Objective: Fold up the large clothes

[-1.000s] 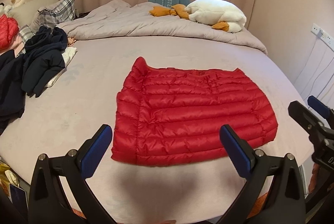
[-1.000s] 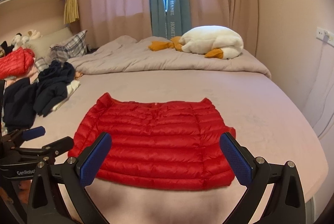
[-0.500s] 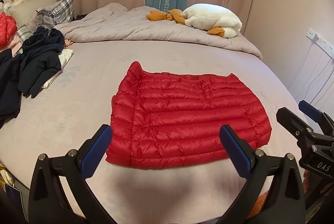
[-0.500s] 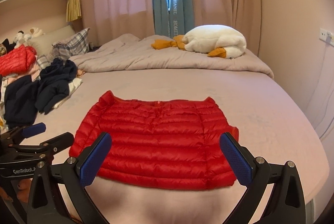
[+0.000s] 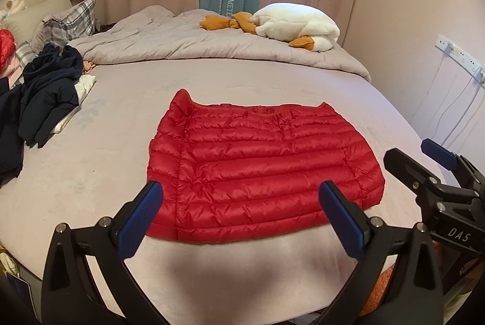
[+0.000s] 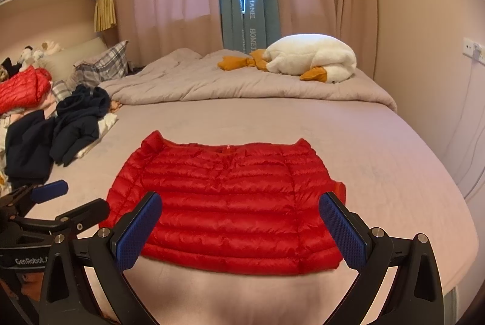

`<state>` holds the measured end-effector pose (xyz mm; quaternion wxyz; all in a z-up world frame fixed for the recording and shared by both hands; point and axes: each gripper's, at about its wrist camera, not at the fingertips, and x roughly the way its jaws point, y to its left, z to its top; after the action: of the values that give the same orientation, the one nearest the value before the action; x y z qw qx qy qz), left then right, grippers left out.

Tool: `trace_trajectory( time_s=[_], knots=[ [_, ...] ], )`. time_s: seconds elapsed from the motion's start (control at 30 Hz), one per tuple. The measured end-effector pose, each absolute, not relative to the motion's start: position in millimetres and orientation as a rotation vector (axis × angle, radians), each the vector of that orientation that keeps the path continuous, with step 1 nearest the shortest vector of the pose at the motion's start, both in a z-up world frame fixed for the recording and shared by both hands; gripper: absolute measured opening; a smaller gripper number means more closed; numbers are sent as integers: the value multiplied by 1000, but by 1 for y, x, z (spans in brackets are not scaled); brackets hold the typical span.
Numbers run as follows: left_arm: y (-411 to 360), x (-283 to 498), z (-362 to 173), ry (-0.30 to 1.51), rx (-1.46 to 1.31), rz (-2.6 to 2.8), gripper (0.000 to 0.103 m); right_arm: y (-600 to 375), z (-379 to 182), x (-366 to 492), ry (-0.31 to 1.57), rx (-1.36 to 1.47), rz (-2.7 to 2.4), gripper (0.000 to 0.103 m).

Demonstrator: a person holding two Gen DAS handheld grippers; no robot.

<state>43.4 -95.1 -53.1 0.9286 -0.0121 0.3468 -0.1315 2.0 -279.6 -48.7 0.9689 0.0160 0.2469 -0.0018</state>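
A red quilted down jacket (image 5: 260, 170) lies flat and folded into a rectangle on the pink bed sheet (image 5: 100, 161); it also shows in the right wrist view (image 6: 227, 203). My left gripper (image 5: 242, 219) is open and empty, held above the jacket's near edge. My right gripper (image 6: 241, 228) is open and empty, also over the near edge. The right gripper shows at the right of the left wrist view (image 5: 424, 161). The left gripper shows at the lower left of the right wrist view (image 6: 75, 200).
A pile of dark clothes (image 5: 45, 100) and another red jacket (image 6: 21, 88) lie at the bed's left. A grey duvet (image 5: 197, 43) with a white plush goose (image 5: 297, 25) covers the far end. A wall with sockets and cables (image 5: 457, 55) is on the right.
Both grippers have pulled back and risen a little from the jacket, which now sits lower-centre in both views. The jacket itself has not moved.
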Motion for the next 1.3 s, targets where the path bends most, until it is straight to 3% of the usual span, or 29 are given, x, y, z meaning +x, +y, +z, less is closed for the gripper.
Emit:
trace_trajectory(
  time_s=[1.3],
  knots=[
    [-96,42,-54,722,-16,-277,103,-276,-52,1,510,39,-36,102]
  ],
)
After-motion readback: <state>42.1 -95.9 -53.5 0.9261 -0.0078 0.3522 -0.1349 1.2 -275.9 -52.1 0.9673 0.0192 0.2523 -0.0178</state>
